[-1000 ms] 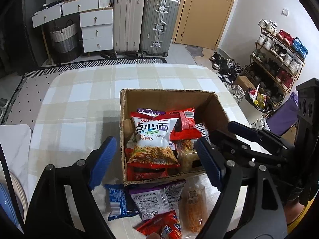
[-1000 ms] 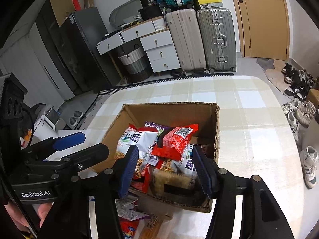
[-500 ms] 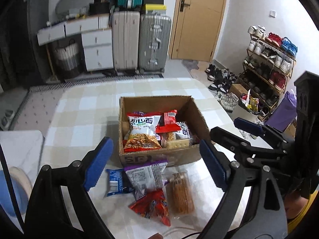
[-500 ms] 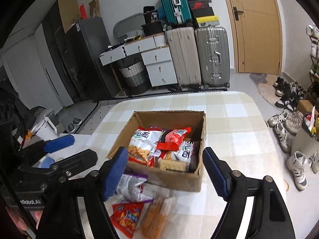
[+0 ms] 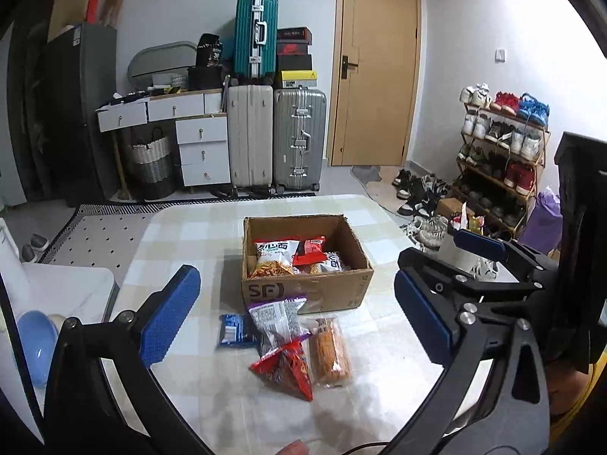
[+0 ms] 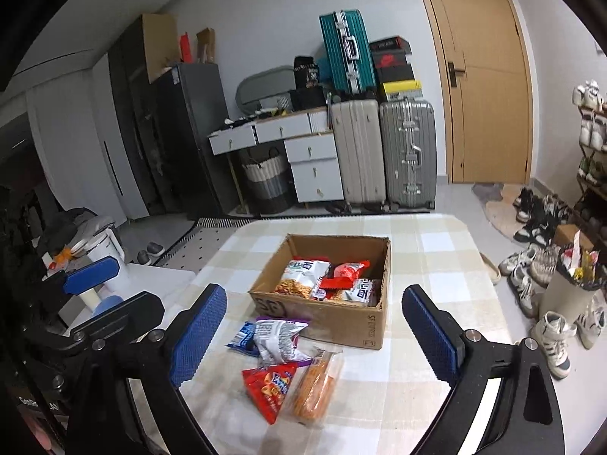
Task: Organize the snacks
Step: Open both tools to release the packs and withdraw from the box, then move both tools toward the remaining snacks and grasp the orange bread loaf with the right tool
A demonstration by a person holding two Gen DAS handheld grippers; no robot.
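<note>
Left gripper [image 5: 296, 314] and right gripper [image 6: 315, 335]: jaws have just been opening, now wide apart, nothing between them. Brown cardboard box [image 5: 307, 294] printed "SF" sits mid-table, snack packets inside. Four loose packets lie just in front of the box: blue [image 5: 233, 331], purple-white [image 5: 279, 316], red [image 5: 286, 369], clear orange sticks [image 5: 330, 352]. Only the left view shows the wooden shoe rack [image 5: 504, 151]; only the right view shows the white kettle [image 6: 106, 256].

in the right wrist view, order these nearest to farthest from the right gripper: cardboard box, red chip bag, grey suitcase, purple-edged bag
1. Red chip bag, on the table just ahead of the right gripper, slightly left.
2. Purple-edged bag, just beyond it, at the box's front.
3. Cardboard box, mid-table.
4. Grey suitcase, on the floor at the far wall.
</note>
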